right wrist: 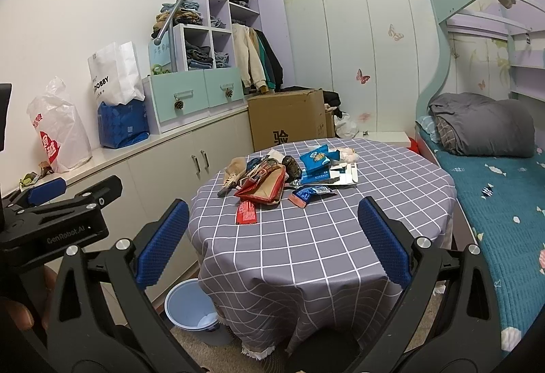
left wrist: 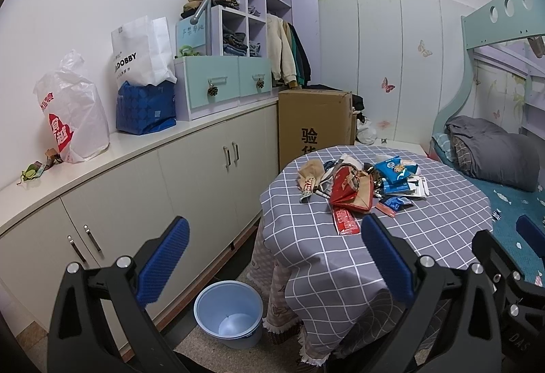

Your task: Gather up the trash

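Both the left tool (left wrist: pixel 276 257) and right tool (right wrist: pixel 272 240) gape wide, holding nothing, above the desk (right wrist: pixel 306 236) with wrappers (right wrist: pixel 269 182).

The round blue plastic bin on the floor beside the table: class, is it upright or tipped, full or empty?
Upright and nearly empty: the round blue plastic bin opens upward, its pale bottom showing.

My jaws have blue pads with a fine dotted texture on black frames. The cloth on the bench (right wrist: pixel 306 236) is grey with a white grid. On it lie a red wrapper (right wrist: pixel 246 213), a red and brown paper bag (right wrist: pixel 269 189) and a blue snack packet (right wrist: pixel 316 159). The bin (left wrist: pixel 229 314) on the floor is light blue. The bed cover (right wrist: pixel 504 202) is teal with small white figures, and the drawers (left wrist: pixel 223 80) are mint green.
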The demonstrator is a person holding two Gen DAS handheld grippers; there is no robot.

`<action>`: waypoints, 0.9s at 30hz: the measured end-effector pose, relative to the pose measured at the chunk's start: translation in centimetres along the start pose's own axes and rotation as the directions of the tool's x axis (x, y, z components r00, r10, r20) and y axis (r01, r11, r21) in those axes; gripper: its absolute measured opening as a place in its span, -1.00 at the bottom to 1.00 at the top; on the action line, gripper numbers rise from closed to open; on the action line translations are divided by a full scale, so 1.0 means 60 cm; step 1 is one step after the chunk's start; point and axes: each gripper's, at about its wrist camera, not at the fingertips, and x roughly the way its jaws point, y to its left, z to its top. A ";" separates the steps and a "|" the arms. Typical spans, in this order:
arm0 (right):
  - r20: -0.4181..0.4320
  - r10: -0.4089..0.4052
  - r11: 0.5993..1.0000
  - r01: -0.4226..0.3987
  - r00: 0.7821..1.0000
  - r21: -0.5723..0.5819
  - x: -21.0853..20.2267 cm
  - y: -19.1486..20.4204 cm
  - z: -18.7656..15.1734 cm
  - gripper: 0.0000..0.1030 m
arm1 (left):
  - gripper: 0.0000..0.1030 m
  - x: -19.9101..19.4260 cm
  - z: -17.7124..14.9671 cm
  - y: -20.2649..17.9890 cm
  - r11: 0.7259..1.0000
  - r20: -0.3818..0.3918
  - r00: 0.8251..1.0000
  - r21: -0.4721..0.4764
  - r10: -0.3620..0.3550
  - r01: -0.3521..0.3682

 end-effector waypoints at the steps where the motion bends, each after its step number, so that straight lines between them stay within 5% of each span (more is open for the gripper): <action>1: -0.001 0.001 1.000 -0.001 1.000 0.000 0.000 -0.001 0.001 0.88 | 0.92 0.000 0.000 0.000 1.000 0.000 1.000 0.001 0.001 -0.001; 27: -0.009 0.005 1.000 -0.005 1.000 0.003 0.007 -0.001 -0.012 0.88 | 0.92 0.004 -0.011 0.006 1.000 -0.005 1.000 0.001 0.004 -0.004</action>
